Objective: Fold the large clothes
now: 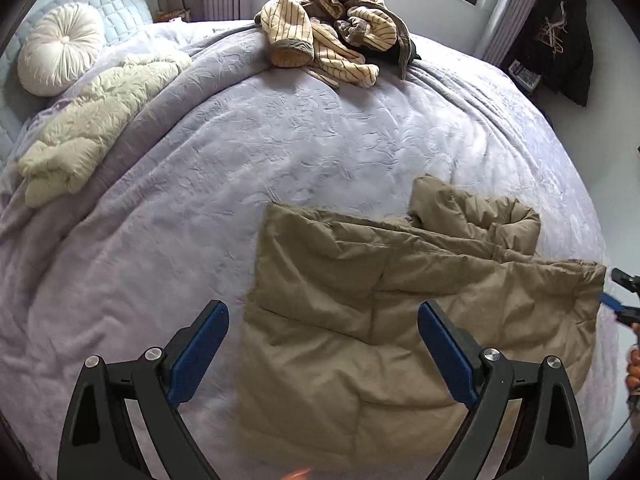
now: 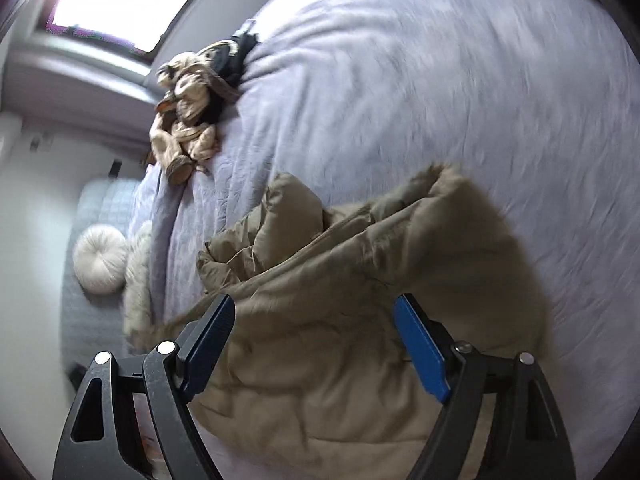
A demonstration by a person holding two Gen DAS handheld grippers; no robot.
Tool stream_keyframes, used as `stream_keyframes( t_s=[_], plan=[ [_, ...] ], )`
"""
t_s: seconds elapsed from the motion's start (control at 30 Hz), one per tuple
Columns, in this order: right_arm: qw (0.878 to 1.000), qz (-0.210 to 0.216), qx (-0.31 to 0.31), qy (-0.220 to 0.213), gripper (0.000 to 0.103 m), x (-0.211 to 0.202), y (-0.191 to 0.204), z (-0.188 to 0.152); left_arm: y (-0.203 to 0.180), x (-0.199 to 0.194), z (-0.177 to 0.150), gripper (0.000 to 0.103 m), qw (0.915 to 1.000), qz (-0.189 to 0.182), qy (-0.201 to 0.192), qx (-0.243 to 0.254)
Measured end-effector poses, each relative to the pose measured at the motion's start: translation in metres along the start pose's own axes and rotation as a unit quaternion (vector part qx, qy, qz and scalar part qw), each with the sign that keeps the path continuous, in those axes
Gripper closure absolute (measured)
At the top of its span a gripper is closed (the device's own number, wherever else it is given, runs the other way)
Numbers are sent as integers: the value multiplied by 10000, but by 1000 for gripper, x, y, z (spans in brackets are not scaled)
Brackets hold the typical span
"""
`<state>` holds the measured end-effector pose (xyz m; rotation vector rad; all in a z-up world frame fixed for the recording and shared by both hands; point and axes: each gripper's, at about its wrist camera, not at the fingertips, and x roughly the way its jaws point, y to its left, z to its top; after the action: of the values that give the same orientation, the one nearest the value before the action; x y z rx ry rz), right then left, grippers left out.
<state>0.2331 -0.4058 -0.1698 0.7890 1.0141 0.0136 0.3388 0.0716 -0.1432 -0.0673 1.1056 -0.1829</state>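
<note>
Tan padded coat [image 1: 400, 304] lies partly folded on near right of bedspread [image 1: 248, 152]. Left gripper [image 1: 323, 344] and right gripper [image 2: 314, 340]: both wide open, empty, above coat. Striped garment pile [image 1: 332, 28] far; cream jacket [image 1: 96, 120] far left.

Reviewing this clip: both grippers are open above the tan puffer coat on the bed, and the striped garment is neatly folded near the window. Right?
Not quite. The striped garment is a crumpled heap, as the left wrist view shows. Left gripper, right gripper and tan puffer coat are as stated.
</note>
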Motion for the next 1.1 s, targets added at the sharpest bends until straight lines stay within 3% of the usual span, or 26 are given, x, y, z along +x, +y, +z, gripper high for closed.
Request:
stream_keyframes(
  t_s=[0.13, 0.23, 0.3, 0.33, 0.37, 0.4, 0.47, 0.5, 0.53, 0.67, 0.87, 0.97, 1.1],
  plan=[
    [9958, -756, -438, -280, 18, -19, -9, -1, 16, 39, 1, 7, 9993, 163, 339, -49],
    [9892, -1322, -591, -225, 18, -11, -27, 3, 32, 70, 5, 7, 9987, 230, 406, -180],
    [9849, -1589, -664, -171, 21, -1, -40, 9, 47, 88, 13, 7, 9975, 69, 478, -507],
    [9839, -1645, -689, -132, 24, 5, -45, 11, 49, 93, 16, 13, 9966, -52, 518, -641],
    [9832, -1687, -694, -88, 34, 10, -48, 13, 52, 98, 20, 20, 9955, -176, 540, -754],
    [9832, -1700, -670, -18, 55, 16, -52, 15, 51, 102, 23, 32, 9953, -211, 565, -757],
    [9867, -1473, -679, 40, 84, 21, -49, 20, 43, 112, 31, 48, 9970, 78, 520, -566],
    [9860, -1476, -771, 0, 85, 23, -45, 19, 40, 118, 34, 60, 9971, 220, 533, -501],
    [9841, -1541, -885, -45, 86, 25, -40, 20, 39, 126, 37, 62, 9964, 351, 558, -523],
    [9809, -1797, -743, 89, 86, 48, -50, 27, 43, 162, 40, 62, 9922, 616, 653, -870],
    [9805, -1931, -345, 145, 86, 89, -82, 33, 29, 195, 36, 62, 9910, 1038, 644, -555],
    [9802, -1962, -205, 165, 83, 96, -85, 36, 32, 187, 45, 62, 9888, 1196, 613, -642],
    [9776, -2099, -46, -172, 78, 65, -78, 40, 42, 122, 56, 62, 9921, 1051, -31, -686]
  ],
)
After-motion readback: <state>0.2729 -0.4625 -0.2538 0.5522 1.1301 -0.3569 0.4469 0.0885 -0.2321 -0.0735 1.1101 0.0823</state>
